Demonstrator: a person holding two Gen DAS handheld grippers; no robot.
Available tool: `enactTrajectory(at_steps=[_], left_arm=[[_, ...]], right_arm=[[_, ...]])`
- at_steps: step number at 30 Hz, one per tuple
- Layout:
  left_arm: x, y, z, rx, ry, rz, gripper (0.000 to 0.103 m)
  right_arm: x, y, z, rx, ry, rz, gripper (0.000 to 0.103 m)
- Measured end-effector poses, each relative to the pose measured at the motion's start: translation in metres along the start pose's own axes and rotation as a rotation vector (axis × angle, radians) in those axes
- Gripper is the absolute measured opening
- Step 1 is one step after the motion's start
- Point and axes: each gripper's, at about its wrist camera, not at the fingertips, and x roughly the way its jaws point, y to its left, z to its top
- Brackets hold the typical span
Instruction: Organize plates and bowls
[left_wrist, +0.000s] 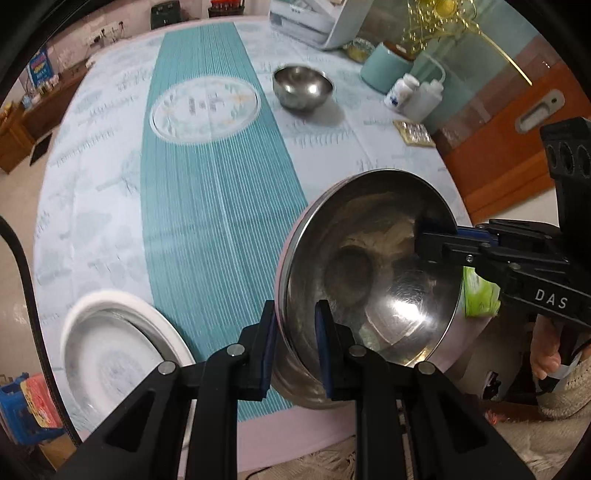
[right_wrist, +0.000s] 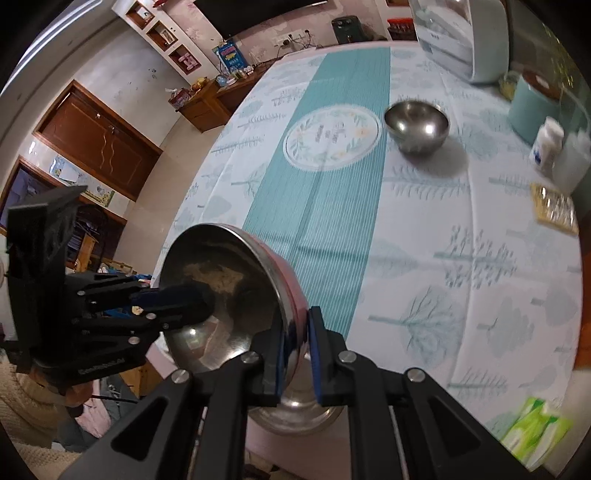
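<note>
carrying the large round stainless-steel bowl (left_wrist: 369, 266) between both tools, i had it off the cloth and tilted, its hollow facing the cameras, above the near edge of the table. the left gripper (left_wrist: 295, 332) was narrowed onto the rim, one blue pad inside and one outside. the right gripper (right_wrist: 295, 347) pinched the opposite rim the same way, and its jaws looked closed on the metal.

by my reckoning the job was somewhere in the middle. a smaller round steel bowl (left_wrist: 303, 88) sat alone farther up the pale tree-printed tablecloth (left_wrist: 92, 184), just beside the teal striped runner (left_wrist: 207, 206), and a white round plate with a grey centre (left_wrist: 114, 354) lay at the near left corner, well apart from it. nothing was stacked yet, so the grouping of bowls and plate remained to do.

the held bowl looked thin-walled and shiny, with a faint scratched sheen, a bright glare spot low inside and dull tan reflections near the middle. its outer wall showed a pinkish tint near the rim. it appeared empty.
</note>
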Motion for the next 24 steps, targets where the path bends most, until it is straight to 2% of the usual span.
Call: enactTrajectory(at_steps=[10,16,20,22,24], left_arm=[[0.056,-0.005,-0.048,-0.012,0.062,0.022,0.017],[0.076,-0.004,-0.064,-0.037,0.068,0.033,0.017],[0.086,-0.003,-0.067,-0.048,0.070,0.046,0.017],[0.091,-0.005,-0.066,-0.048,0.071,0.050,0.020],[0.091,-0.004,-0.066,-0.053,0.066,0.052,0.028]], right_arm=[[0.041,-0.011,-0.061,0.058,0.065,-0.031,0.012],[0.059,-0.024,-0.076,0.117,0.093,-0.017,0.012],[0.066,-0.025,-0.079,0.116,0.099,-0.037,0.012],[0.068,-0.023,-0.079,0.106,0.101,-0.056,0.012],[0.071,-0.022,-0.079,0.096,0.104,-0.071,0.012]])
